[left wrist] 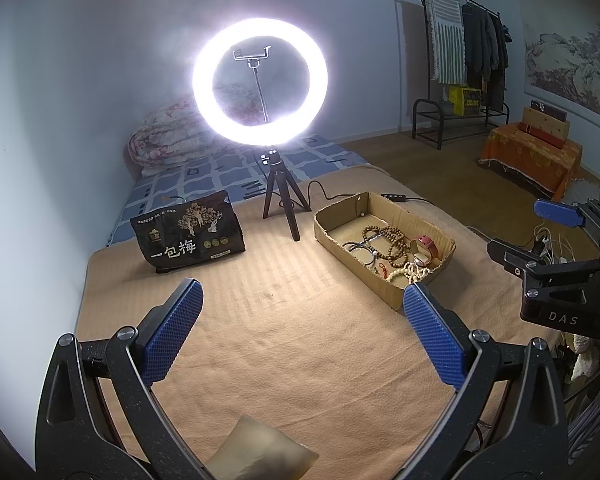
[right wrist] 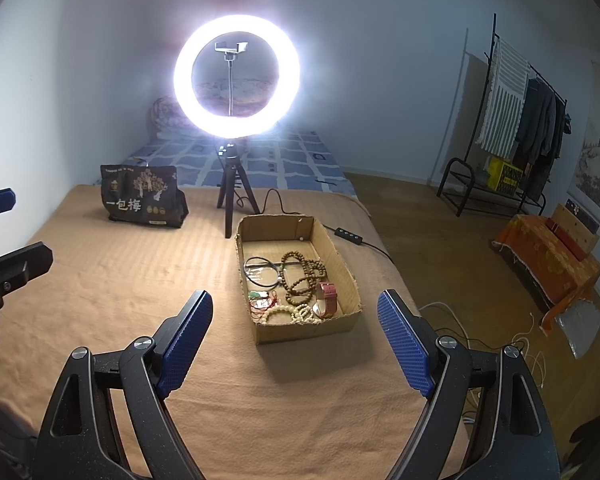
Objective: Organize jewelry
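Observation:
A shallow cardboard box [left wrist: 384, 288] [right wrist: 308, 328] lies on the tan blanket and holds jewelry: brown wooden bead strands [left wrist: 392, 242] [right wrist: 302, 276], cream bead bracelets [left wrist: 410, 270] [right wrist: 296, 314], black bangles [left wrist: 358, 249] [right wrist: 260, 270], a red cord piece [right wrist: 262, 302] and a red-strap watch [left wrist: 428, 246] [right wrist: 328, 298]. My left gripper [left wrist: 302, 300] is open and empty, hovering left of the box. My right gripper [right wrist: 296, 312] is open and empty, hovering before the box's near end. The right gripper also shows at the left wrist view's right edge [left wrist: 540, 236].
A lit ring light on a small tripod [left wrist: 260, 80] [right wrist: 236, 76] stands behind the box, its cable and inline switch [right wrist: 346, 234] trailing right. A black snack bag [left wrist: 188, 232] [right wrist: 142, 196] stands at the back left. A small tan cushion [left wrist: 260, 452] lies near me. The bed edge drops off at right.

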A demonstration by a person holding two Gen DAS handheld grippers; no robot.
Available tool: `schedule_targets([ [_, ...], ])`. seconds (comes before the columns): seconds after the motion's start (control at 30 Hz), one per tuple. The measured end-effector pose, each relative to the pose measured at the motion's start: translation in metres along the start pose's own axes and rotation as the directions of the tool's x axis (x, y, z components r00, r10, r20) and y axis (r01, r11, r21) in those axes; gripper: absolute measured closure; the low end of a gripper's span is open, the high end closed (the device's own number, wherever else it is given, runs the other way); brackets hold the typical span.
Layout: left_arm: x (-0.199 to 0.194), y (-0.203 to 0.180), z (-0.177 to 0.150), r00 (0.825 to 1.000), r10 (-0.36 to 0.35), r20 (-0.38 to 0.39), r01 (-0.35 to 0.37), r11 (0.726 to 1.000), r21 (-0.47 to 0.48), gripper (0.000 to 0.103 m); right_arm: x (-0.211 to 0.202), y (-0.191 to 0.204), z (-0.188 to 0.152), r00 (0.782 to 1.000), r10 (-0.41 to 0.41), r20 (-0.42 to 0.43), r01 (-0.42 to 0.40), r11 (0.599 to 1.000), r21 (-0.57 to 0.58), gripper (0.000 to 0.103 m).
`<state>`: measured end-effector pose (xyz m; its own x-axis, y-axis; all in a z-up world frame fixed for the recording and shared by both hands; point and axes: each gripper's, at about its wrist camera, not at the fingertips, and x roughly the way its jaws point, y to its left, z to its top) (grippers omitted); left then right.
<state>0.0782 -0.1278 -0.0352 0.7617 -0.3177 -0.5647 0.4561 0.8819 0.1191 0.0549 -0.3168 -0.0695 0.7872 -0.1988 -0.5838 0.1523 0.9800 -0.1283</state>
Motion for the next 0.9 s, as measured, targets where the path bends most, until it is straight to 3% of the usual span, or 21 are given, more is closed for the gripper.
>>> schedule_targets([
  [0.9,-0.0006,-0.0007,0.0015,1.0,0.002,0.001,-0.002,1.0,-0.003,0.001,0.0019,-0.0022,-0.0022,1.0,-0.007,-0.009,0.007,1.0,-0.006,0.018],
])
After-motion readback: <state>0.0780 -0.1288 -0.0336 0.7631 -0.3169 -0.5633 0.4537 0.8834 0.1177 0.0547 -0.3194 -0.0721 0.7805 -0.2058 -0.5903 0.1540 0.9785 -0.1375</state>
